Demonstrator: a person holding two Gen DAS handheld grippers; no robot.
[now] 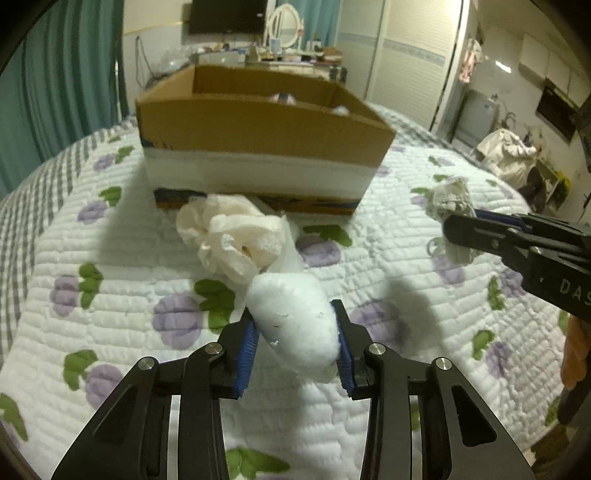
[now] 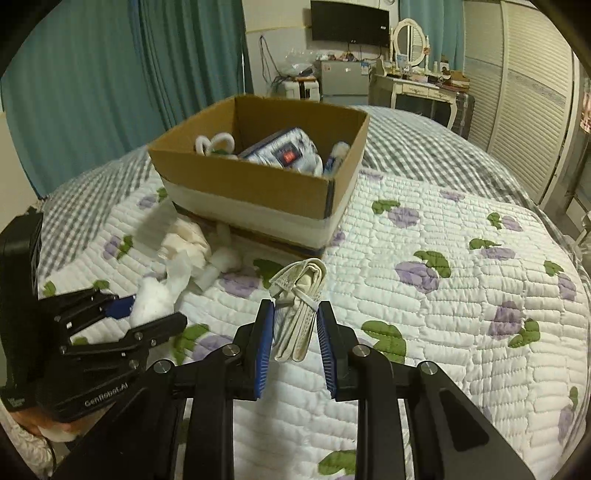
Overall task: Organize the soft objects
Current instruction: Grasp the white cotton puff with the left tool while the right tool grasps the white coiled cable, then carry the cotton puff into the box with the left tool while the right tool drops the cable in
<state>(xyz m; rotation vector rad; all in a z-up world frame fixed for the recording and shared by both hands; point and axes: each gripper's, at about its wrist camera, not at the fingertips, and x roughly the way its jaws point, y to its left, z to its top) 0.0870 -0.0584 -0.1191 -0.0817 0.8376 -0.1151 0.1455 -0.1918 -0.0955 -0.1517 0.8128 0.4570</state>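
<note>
Teal curtains (image 2: 110, 85) hang along the left wall, their folds running straight down. Below them a grey-and-white checked sheet (image 2: 88, 192) edges the bed, and over it lies a white quilted coverlet (image 2: 461, 280), stitched in puffy ribs and printed with purple flowers and green leaves.

The left gripper (image 1: 295, 343) is clamped on a cotton wad (image 1: 295, 321), a fluffy white oval squeezed between the blue ribbed pads (image 1: 248, 350). Just beyond it a crumpled tissue (image 1: 229, 236) lies on the quilt, thin, creased and cream-white, close to the front of the cardboard box (image 1: 258, 129).

The box stands in the middle of the bed, open-topped, of plain brown board with a broad white band round its lower walls. The right wrist view shows a blue-and-white plastic pack (image 2: 284, 151) leaning inside it, with white soft pieces on either side of the pack.

The right gripper (image 2: 295, 332) is pinched on a folded white cloth (image 2: 299, 306), a woven bundle tied round with a strip, its far end sticking out past the fingertips toward the box.

Behind the bed are a dark wall television (image 2: 349, 22) and a cream dressing table (image 2: 417, 86) with an oval mirror. Louvred white wardrobe doors (image 2: 524, 92) fill the right wall.
</note>
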